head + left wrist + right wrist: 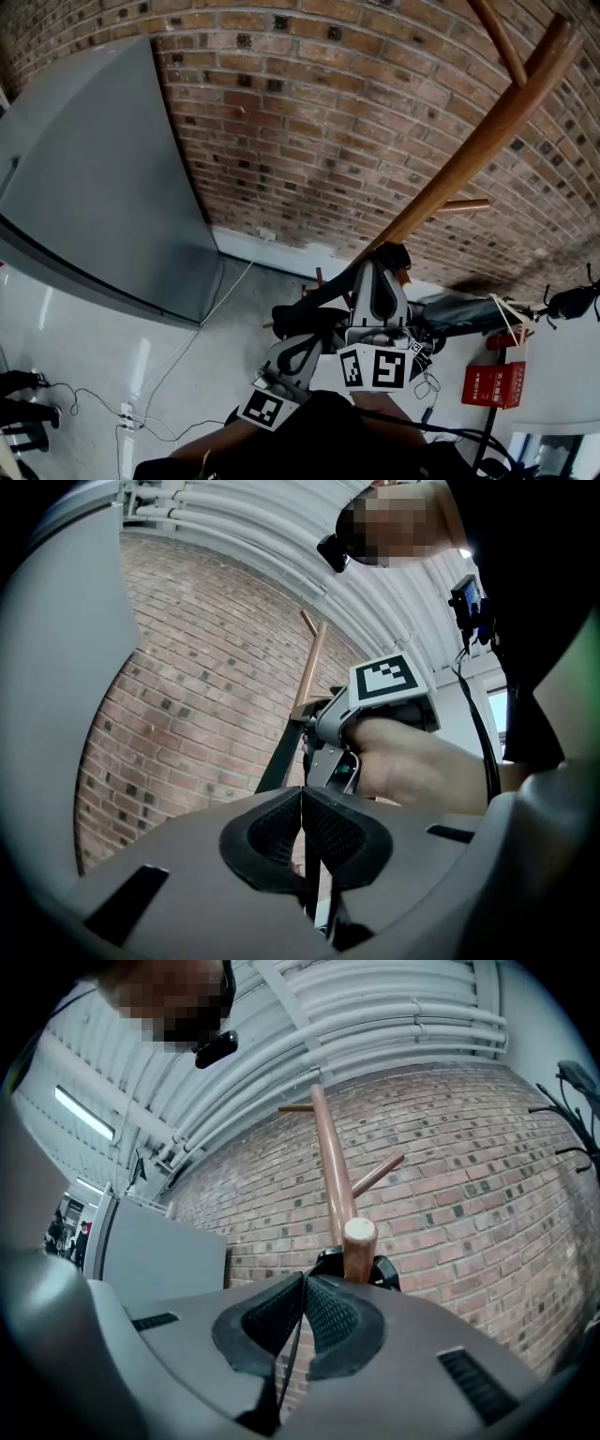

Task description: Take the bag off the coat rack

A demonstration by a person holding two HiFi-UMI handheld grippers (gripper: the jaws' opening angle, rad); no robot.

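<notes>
Item: bag removal, unhooking step in hand. Left gripper (pixel 302 799): jaws pressed fully together on a thin black strap (pixel 307 878), which is seen running on toward twelve o'clock. Right gripper (pixel 305 1286): jaws likewise shut tight, a like black strap pinched between the pads. Strap: narrow, flat and limp, looped over a round-ended wooden peg (pixel 359 1241) at one o'clock of the right jaws, on the coat rack (pixel 487 122). Bag body: not clearly made out. Next move, as judged: loop to be raised past the peg's tip, then drawn clear.
</notes>
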